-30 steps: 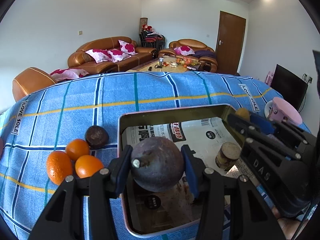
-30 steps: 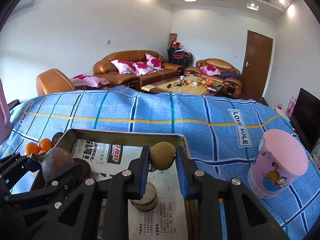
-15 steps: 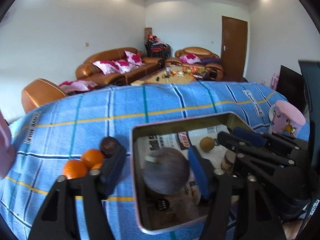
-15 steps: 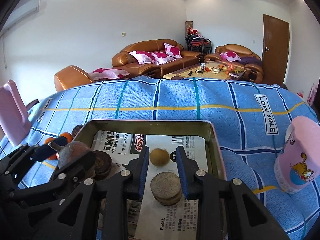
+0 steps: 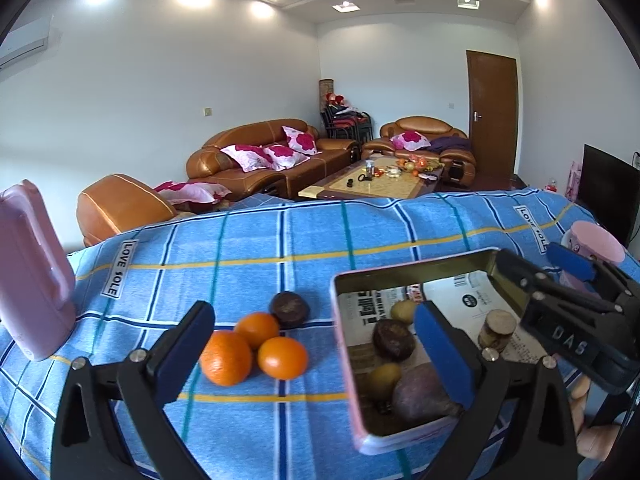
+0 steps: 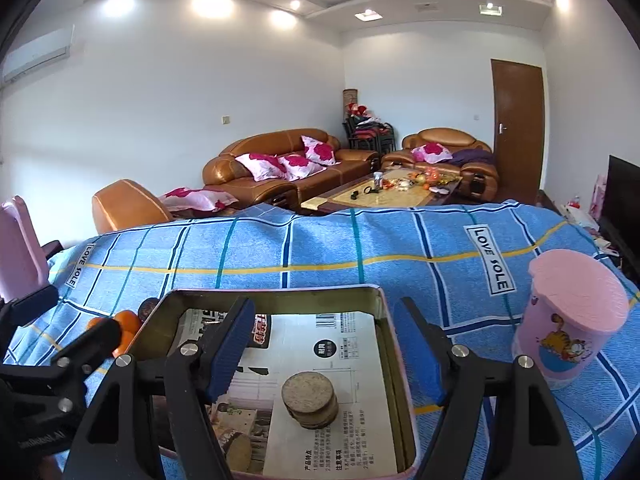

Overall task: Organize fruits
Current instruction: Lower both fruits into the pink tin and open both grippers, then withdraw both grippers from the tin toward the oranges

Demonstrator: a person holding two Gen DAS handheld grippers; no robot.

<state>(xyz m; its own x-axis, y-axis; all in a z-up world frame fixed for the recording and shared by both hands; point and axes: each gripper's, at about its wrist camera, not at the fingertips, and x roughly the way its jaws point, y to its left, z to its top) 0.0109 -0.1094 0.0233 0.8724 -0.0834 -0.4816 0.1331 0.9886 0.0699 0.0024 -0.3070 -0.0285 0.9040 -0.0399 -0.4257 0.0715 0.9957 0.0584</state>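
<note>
The left gripper (image 5: 316, 354) stands spread wide and empty, three oranges (image 5: 256, 350) and a dark round fruit (image 5: 289, 309) between its fingers at lower centre. The right gripper (image 6: 326, 350) is likewise parted, holding nothing, over the paper-lined metal tray (image 6: 276, 295) at the bottom of the frame. In the left view the tray (image 5: 344, 344) holds a purple fruit (image 5: 420, 394) and several smaller fruits; a pink cup (image 6: 572, 332) stands at right.
</note>
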